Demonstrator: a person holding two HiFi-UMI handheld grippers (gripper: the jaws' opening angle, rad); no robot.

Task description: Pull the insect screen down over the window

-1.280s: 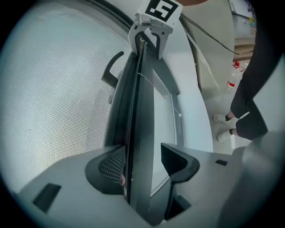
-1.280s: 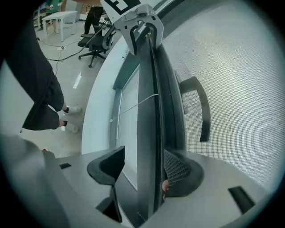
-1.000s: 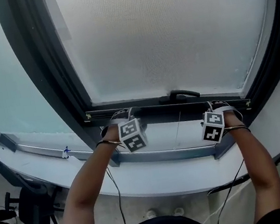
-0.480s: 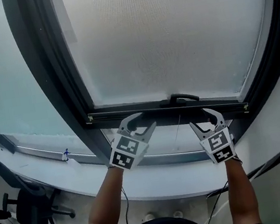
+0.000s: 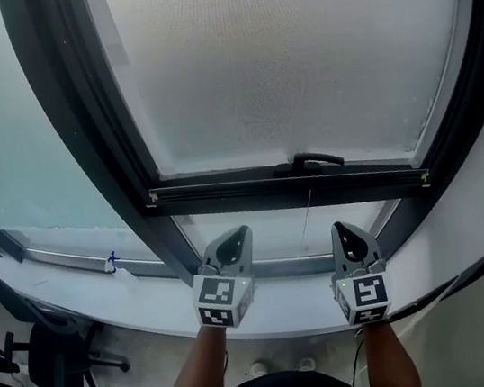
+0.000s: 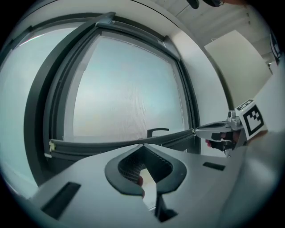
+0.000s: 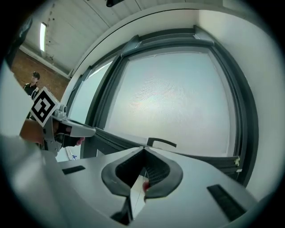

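Left gripper (image 5: 238, 235) and right gripper (image 5: 343, 232): jaws just clenched shut, nothing between them. Both clear of the screen bar (image 5: 223, 191).

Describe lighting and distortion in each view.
Head view: bright backlit grey mesh insect screen, dark window frame bowed by the lens. Left gripper view: fisheye with black corners, pale washed-out screen. Right gripper view: same curvature, faint glare on the screen.

no readable words or numbers, only black-and-white square code markers, on left tool (image 5: 240, 233), on right tool (image 5: 339, 228)
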